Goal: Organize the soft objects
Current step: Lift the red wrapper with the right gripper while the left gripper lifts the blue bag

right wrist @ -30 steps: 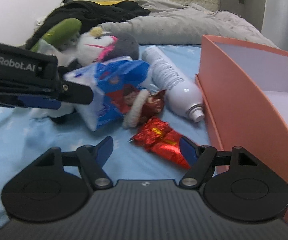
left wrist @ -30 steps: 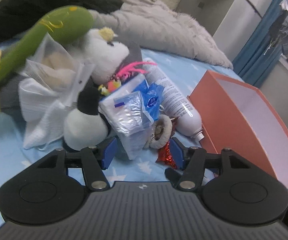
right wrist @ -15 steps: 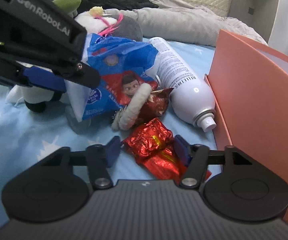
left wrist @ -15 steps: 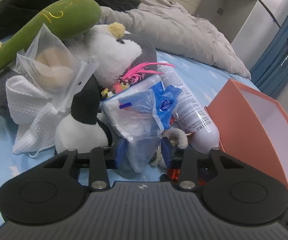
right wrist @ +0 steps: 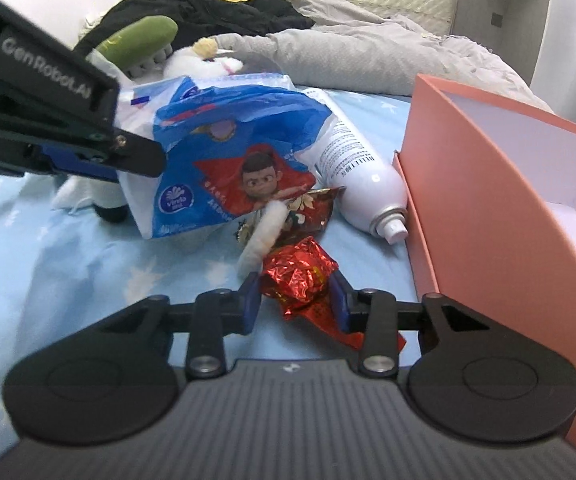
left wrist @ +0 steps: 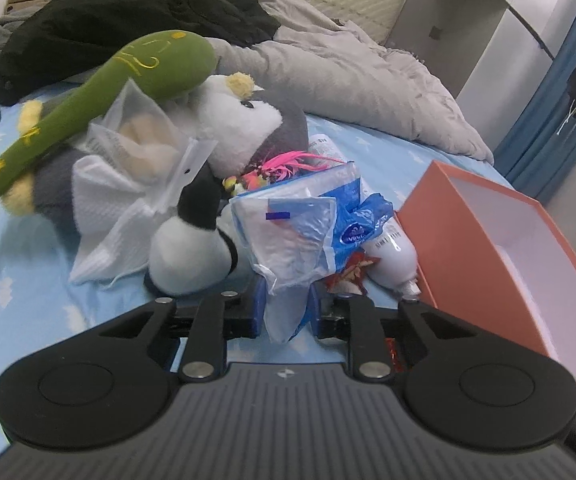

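My left gripper (left wrist: 288,306) is closing its jaws on the lower corner of a blue and clear plastic tissue pack (left wrist: 292,228), and the blue pads press on it. In the right wrist view the same pack (right wrist: 216,148) hangs tilted from the left gripper's finger (right wrist: 136,154). My right gripper (right wrist: 294,304) is closing its jaws on a crumpled red foil packet (right wrist: 296,276) that lies on the blue sheet. The foil fills the gap between the pads. A white fluffy ring (right wrist: 266,228) and another foil wrapper (right wrist: 312,210) lie just beyond it.
An open orange box (left wrist: 488,248) stands at the right, with a white spray bottle (right wrist: 360,176) lying against its wall (right wrist: 480,208). A grey and white plush (left wrist: 248,136), a small black and white plush (left wrist: 192,248), a green plush (left wrist: 140,76), a white cloth (left wrist: 104,208) and a grey duvet (left wrist: 348,80) lie behind.
Both grippers moved forward and narrowed their jaws. The left now pinches the tissue pack, which has tilted up. The right went from open to closing around the red foil packet.
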The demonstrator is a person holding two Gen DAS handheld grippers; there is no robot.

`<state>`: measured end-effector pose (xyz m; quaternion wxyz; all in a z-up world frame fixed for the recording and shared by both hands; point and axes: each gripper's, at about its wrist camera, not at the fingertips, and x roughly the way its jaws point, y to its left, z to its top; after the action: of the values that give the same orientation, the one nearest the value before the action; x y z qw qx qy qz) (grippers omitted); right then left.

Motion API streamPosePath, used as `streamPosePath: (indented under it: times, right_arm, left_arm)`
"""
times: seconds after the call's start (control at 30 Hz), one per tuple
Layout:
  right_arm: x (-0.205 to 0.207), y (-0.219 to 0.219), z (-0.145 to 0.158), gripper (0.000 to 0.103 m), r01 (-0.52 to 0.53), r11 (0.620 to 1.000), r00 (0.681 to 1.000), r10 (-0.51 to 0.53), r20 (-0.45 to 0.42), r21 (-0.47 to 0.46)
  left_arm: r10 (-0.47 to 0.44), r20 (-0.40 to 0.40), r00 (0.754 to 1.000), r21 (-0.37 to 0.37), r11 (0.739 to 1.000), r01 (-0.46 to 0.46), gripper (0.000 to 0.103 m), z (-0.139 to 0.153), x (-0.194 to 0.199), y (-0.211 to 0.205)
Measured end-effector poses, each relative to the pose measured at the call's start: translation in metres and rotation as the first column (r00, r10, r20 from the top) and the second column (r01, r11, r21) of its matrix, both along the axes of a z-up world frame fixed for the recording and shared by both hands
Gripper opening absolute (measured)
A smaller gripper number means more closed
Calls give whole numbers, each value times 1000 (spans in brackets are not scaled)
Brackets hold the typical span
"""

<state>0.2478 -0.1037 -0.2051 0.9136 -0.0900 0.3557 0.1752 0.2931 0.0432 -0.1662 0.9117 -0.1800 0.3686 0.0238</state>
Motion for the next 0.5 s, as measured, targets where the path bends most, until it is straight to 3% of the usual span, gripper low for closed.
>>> streamPosePath:
  times: [0.5]
  right_arm:
    - [-63,-28,40,40,11,998,999,-9,-41,63]
  left_arm:
    - [-27,-45,999,15,999,28,25,17,-92,-9]
